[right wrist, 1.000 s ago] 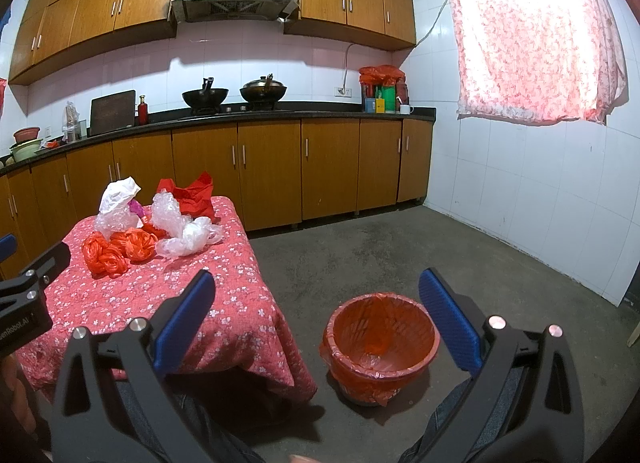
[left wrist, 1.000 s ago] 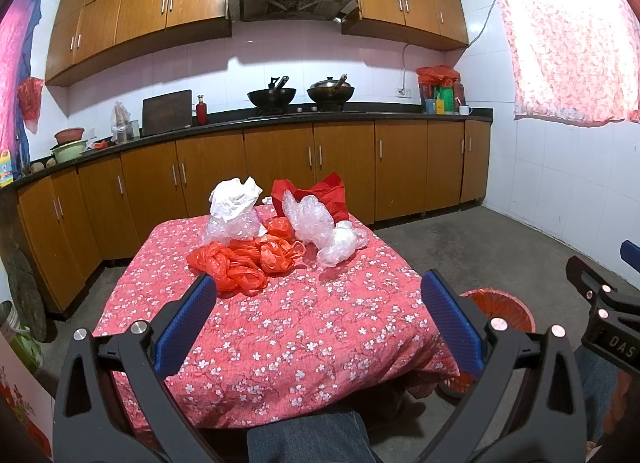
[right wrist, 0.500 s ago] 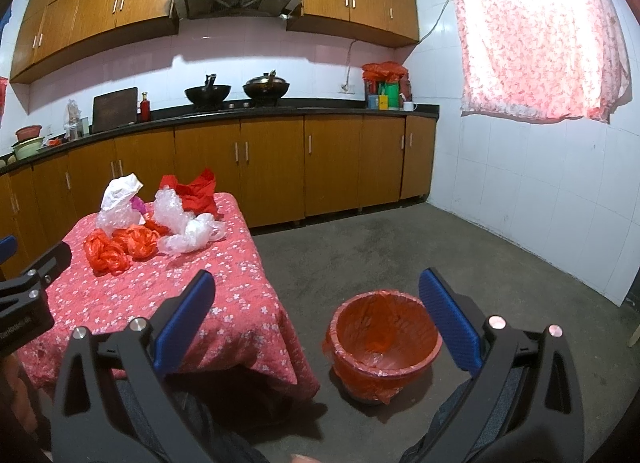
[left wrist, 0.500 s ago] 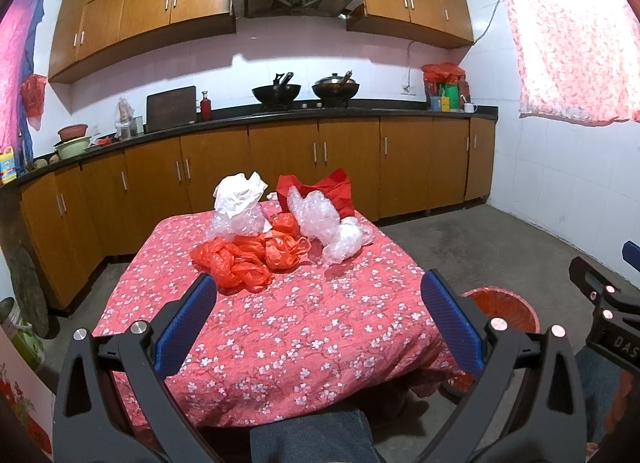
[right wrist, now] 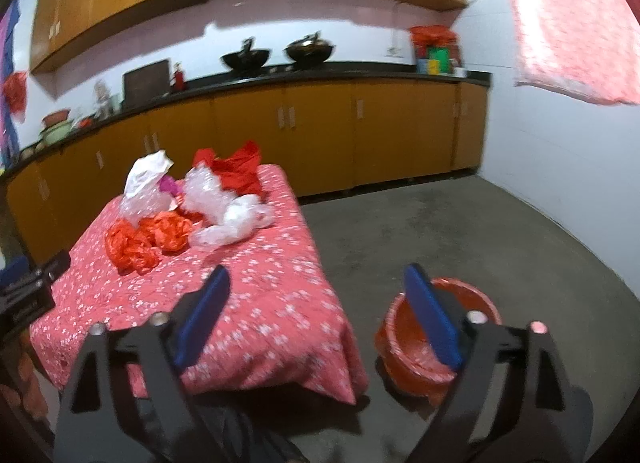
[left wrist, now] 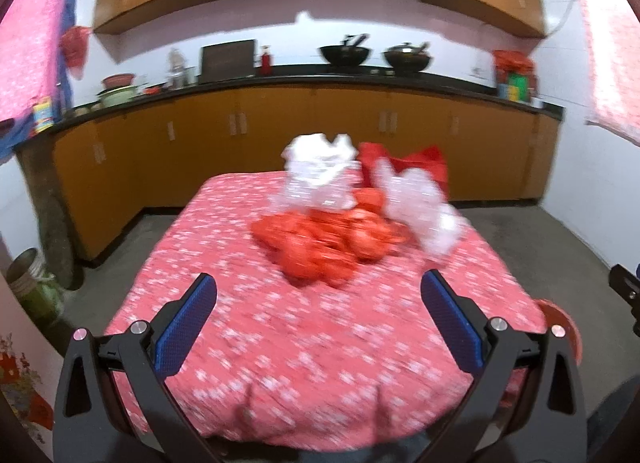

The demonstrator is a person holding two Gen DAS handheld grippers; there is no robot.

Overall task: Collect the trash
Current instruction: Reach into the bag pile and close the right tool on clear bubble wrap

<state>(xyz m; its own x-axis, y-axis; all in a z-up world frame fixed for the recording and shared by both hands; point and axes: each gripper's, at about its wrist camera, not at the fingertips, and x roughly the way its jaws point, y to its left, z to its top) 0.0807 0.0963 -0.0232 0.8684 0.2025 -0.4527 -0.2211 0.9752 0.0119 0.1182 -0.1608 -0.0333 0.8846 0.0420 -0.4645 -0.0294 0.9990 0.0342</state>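
A pile of crumpled plastic bags lies on the far half of the table (left wrist: 280, 343) with the red floral cloth: orange-red bags (left wrist: 328, 247) in front, clear and white bags (left wrist: 316, 175) and a red bag (left wrist: 404, 163) behind. The pile also shows in the right wrist view (right wrist: 160, 235). A red-lined bin (right wrist: 436, 339) stands on the floor right of the table. My left gripper (left wrist: 320, 311) is open and empty over the table's near half. My right gripper (right wrist: 316, 303) is open and empty above the table's right edge, beside the bin.
Wooden cabinets (left wrist: 320, 135) with a dark counter run along the back wall, with woks (left wrist: 344, 55) and jars on it. Bare concrete floor (right wrist: 460, 231) lies right of the table. A green jar (left wrist: 32, 283) stands on the floor at the left.
Both grippers have moved forward and tipped down toward the table; the pile looks closer. The right view swung left, and the bin now sits behind its right finger. Both stay open.
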